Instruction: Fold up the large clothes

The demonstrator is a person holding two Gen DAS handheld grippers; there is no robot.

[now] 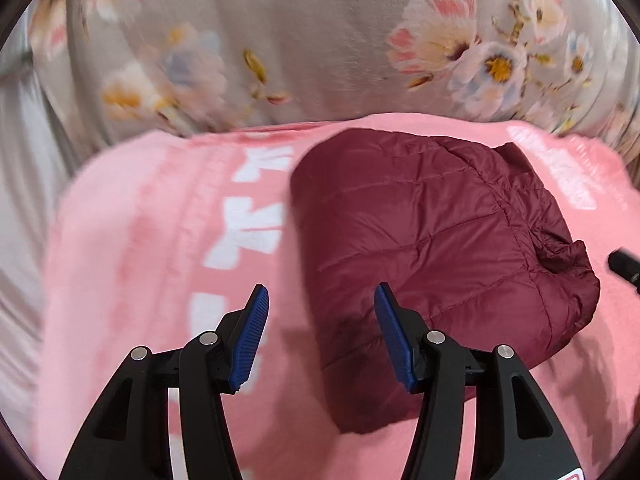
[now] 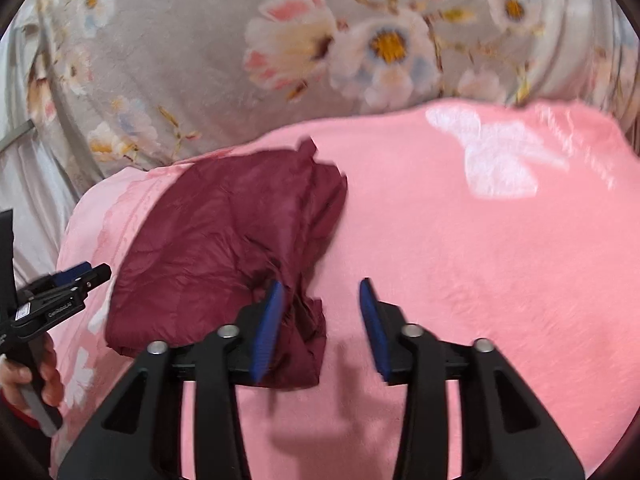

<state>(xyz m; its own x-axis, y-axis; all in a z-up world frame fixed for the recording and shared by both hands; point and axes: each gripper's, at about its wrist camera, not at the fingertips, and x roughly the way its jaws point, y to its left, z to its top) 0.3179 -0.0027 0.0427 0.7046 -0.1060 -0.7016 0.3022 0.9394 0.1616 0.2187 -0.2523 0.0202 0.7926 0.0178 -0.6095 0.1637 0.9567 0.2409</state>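
Observation:
A maroon quilted jacket (image 1: 432,232) lies folded into a thick bundle on a pink blanket (image 1: 132,264). My left gripper (image 1: 320,292) hovers open at the bundle's near left edge; its right finger is over the jacket, its left finger over the blanket, and no pad presses on cloth. In the right wrist view the jacket (image 2: 224,232) lies left of centre. My right gripper (image 2: 321,283) stands open at its crumpled near right corner, with a fold of cloth beside the left pad. The left gripper (image 2: 100,272) also shows at that view's left edge, held by a hand.
The pink blanket (image 2: 480,260) with white motifs spreads wide to the right of the jacket. Behind it rises a grey floral cover (image 2: 192,60), also seen in the left wrist view (image 1: 320,40). Pale cloth hangs at the far left (image 1: 20,200).

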